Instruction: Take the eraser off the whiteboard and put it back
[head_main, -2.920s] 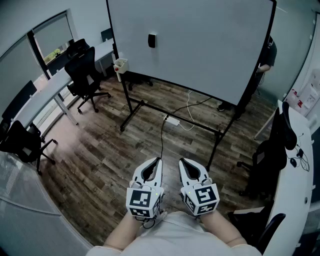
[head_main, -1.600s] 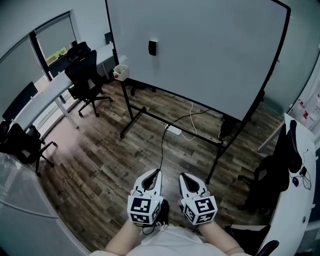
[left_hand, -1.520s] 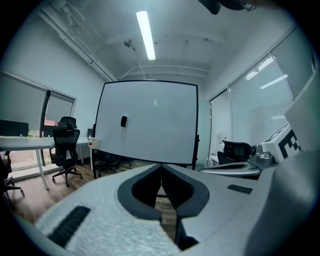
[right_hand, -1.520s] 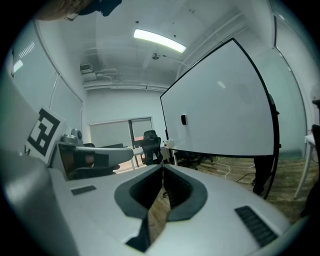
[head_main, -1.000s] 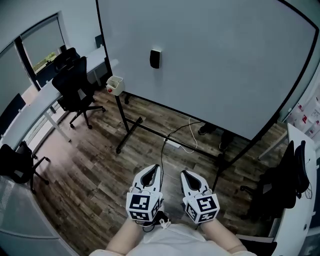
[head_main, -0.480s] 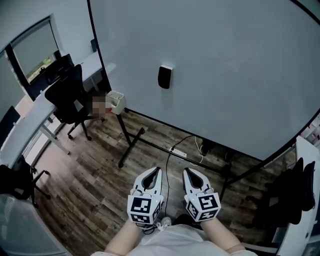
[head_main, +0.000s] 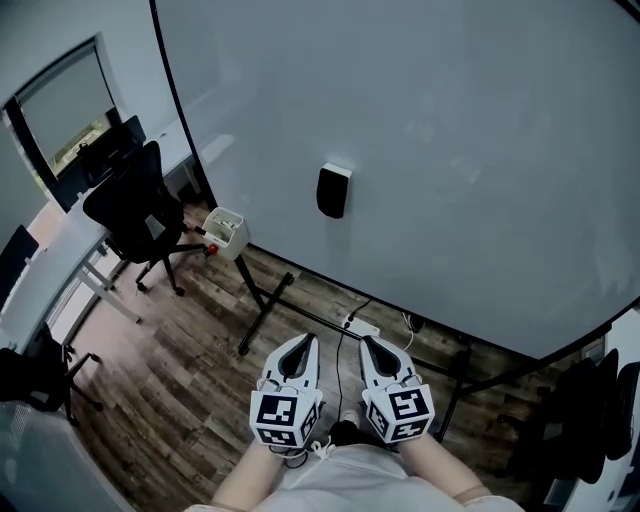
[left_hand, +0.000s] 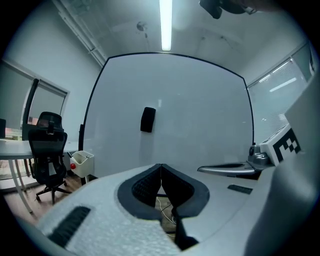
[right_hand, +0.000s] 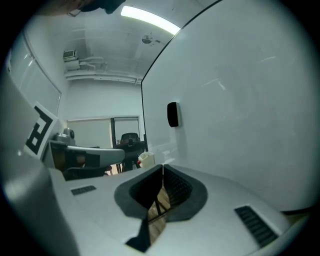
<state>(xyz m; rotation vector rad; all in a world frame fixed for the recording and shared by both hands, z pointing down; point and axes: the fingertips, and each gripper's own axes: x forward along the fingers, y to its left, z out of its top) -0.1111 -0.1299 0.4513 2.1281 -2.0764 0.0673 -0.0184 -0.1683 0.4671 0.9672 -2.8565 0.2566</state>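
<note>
A black eraser (head_main: 333, 190) clings to the big whiteboard (head_main: 460, 120), well above and ahead of both grippers. It also shows as a dark block, the eraser (left_hand: 147, 119) in the left gripper view and the eraser (right_hand: 173, 114) in the right gripper view. My left gripper (head_main: 304, 342) and right gripper (head_main: 368, 344) are held side by side low in the head view, pointing at the board's foot. Both are shut with nothing between the jaws, tips touching at the left gripper (left_hand: 161, 165) and the right gripper (right_hand: 163, 166).
A small white tray (head_main: 224, 230) with a red item hangs at the board's lower left corner. The board's black stand (head_main: 262, 315) and a cable with a power strip (head_main: 358, 326) lie on the wood floor just ahead. Black office chairs (head_main: 135, 210) and a desk (head_main: 40, 270) stand left.
The whiteboard and eraser have grown larger and nearer across the frames as I walk toward them. Both grippers stay shut and side by side in front of me.
</note>
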